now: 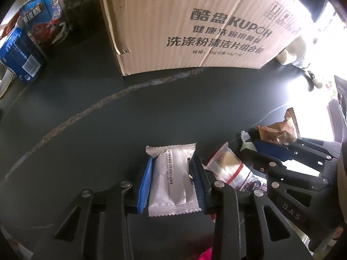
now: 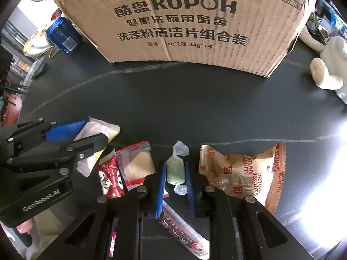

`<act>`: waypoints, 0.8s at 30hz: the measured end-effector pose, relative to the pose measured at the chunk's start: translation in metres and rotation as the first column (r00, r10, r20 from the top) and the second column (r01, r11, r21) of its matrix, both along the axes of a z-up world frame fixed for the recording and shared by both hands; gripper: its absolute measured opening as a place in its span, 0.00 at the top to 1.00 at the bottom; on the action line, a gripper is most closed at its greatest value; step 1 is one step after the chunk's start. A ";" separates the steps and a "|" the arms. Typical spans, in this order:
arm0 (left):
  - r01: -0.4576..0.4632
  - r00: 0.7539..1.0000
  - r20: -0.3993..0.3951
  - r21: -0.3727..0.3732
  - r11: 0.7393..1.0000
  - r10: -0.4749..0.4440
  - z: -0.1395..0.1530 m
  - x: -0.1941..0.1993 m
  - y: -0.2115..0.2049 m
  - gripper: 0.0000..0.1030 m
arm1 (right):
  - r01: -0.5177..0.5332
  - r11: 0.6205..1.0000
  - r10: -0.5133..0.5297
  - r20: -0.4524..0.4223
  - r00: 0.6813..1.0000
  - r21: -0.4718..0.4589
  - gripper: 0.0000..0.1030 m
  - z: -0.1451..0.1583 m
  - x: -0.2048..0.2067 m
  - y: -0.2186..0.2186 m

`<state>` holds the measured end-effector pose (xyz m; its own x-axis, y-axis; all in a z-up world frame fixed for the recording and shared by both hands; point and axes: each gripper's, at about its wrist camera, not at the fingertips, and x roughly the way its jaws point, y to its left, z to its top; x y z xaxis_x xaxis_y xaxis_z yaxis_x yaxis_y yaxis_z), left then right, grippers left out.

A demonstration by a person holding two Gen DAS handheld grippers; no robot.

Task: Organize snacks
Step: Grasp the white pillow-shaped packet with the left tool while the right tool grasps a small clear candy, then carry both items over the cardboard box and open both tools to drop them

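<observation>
My left gripper (image 1: 171,164) is shut on a white foil snack packet (image 1: 173,179) on the dark table; it also shows in the right wrist view (image 2: 91,136) over the same packet (image 2: 104,130). My right gripper (image 2: 175,171) is shut on a small green wrapped candy (image 2: 175,171); it shows at the right of the left wrist view (image 1: 251,145). A clear red-edged biscuit bag (image 2: 138,164), a red-and-white packet (image 2: 110,179), an orange fortune-biscuit bag (image 2: 243,173) and a long stick packet (image 2: 184,234) lie around the grippers. A large cardboard box (image 2: 184,21) stands behind them.
Blue snack boxes (image 1: 32,34) stand at the far left of the table. A cream plush toy (image 2: 327,67) lies at the far right. Dark tabletop (image 2: 173,99) lies between the snacks and the box.
</observation>
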<state>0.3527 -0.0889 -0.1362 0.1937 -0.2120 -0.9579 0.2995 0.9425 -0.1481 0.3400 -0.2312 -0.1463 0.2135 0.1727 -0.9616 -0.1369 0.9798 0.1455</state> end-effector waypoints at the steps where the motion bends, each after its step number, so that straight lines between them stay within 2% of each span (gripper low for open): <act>1: 0.000 1.000 0.002 -0.002 1.000 0.000 -0.001 -0.001 0.002 0.67 | 0.003 1.000 -0.003 0.003 1.000 0.000 0.81 0.000 0.000 0.000; 4: 0.000 1.000 0.017 0.004 1.000 0.000 0.002 -0.002 0.004 0.70 | 0.006 1.000 -0.007 0.016 1.000 0.011 0.81 0.005 -0.001 0.003; 12: 0.003 0.997 0.079 -0.007 1.000 -0.003 0.024 -0.013 0.003 0.71 | 0.009 1.000 -0.011 0.065 0.998 0.029 0.81 0.026 -0.008 0.006; 24: 0.015 0.976 0.216 -0.042 0.999 -0.006 0.074 -0.029 0.006 0.71 | 0.032 0.998 -0.043 0.188 0.981 0.061 0.81 0.077 -0.018 -0.007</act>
<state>0.3238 -0.0825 -0.0621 0.3921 -0.2551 -0.8839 0.3384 0.9334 -0.1193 0.3224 -0.2386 -0.0688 0.3979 0.2149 -0.8919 -0.1311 0.9755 0.1766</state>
